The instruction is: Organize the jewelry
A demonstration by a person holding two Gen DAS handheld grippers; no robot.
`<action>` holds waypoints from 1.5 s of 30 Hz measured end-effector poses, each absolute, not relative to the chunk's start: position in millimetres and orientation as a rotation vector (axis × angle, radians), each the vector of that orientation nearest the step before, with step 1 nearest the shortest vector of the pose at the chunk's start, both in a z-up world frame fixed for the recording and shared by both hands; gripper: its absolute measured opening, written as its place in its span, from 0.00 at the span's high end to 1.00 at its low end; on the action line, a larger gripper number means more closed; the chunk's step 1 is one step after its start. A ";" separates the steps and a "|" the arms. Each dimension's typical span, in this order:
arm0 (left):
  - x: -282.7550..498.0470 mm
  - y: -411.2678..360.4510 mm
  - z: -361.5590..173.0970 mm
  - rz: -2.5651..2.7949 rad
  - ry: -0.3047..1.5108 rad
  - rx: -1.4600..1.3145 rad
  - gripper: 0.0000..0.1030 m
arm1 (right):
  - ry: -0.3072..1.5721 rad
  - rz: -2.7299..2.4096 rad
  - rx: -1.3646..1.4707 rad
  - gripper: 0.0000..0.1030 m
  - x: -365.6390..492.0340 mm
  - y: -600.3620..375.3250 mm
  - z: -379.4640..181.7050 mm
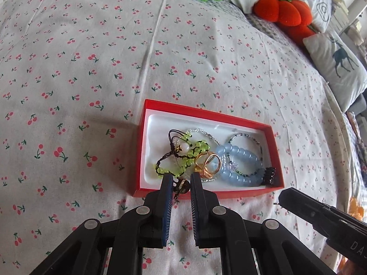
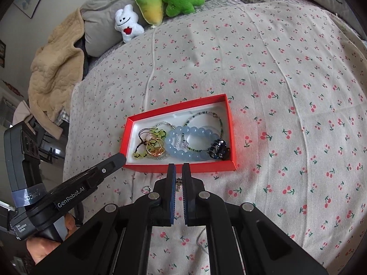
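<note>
A red box with a white lining lies on the cherry-print bed cover. In it are a green bead bracelet, gold rings, a pale blue bead bracelet, thin bead bracelets and a dark clip. My left gripper hovers at the box's near wall, shut on a small dark and gold piece. My right gripper, just in front of the box, is shut on a tiny silvery stud. The left gripper's tip reaches the box's near left corner.
A small silvery piece lies on the cover near the box. Plush toys, a red plush and a deer pillow line the far side. A beige blanket hangs at the left. A hand holds the left gripper.
</note>
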State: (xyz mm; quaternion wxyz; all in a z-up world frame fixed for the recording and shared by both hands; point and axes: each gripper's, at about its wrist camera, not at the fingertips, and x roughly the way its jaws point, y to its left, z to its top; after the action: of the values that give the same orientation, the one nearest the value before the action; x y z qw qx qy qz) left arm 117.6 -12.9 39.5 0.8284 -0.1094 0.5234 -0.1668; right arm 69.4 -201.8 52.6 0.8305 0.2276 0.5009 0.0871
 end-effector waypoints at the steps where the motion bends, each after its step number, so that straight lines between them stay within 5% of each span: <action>1: 118.9 -13.9 38.0 -0.354 1.114 -0.236 0.91 | 1.067 0.185 0.482 0.95 73.1 -199.5 50.8; 11: 129.1 -17.6 29.0 -0.332 1.133 -0.259 0.90 | 1.090 0.168 0.532 0.95 95.0 -198.0 34.1; 21: 112.4 -6.9 37.8 -0.319 1.121 -0.244 0.63 | 1.056 0.136 0.517 0.95 97.8 -205.8 31.8; 29: 103.0 1.4 34.3 -0.313 1.150 -0.238 0.52 | 1.031 0.099 0.499 0.93 102.0 -205.1 34.7; 34: 98.5 3.2 31.3 -0.311 1.173 -0.232 0.43 | 1.030 0.112 0.471 0.76 97.5 -201.7 41.1; 45: 85.4 13.1 24.1 -0.282 1.207 -0.200 0.33 | 1.070 0.106 0.427 0.68 70.7 -209.8 42.5</action>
State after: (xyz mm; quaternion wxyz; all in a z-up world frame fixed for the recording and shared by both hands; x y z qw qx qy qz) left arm 85.4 13.1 24.1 0.8092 -0.0935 0.5648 -0.1321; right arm 70.7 -209.8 42.5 0.8374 0.2016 0.5056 0.0502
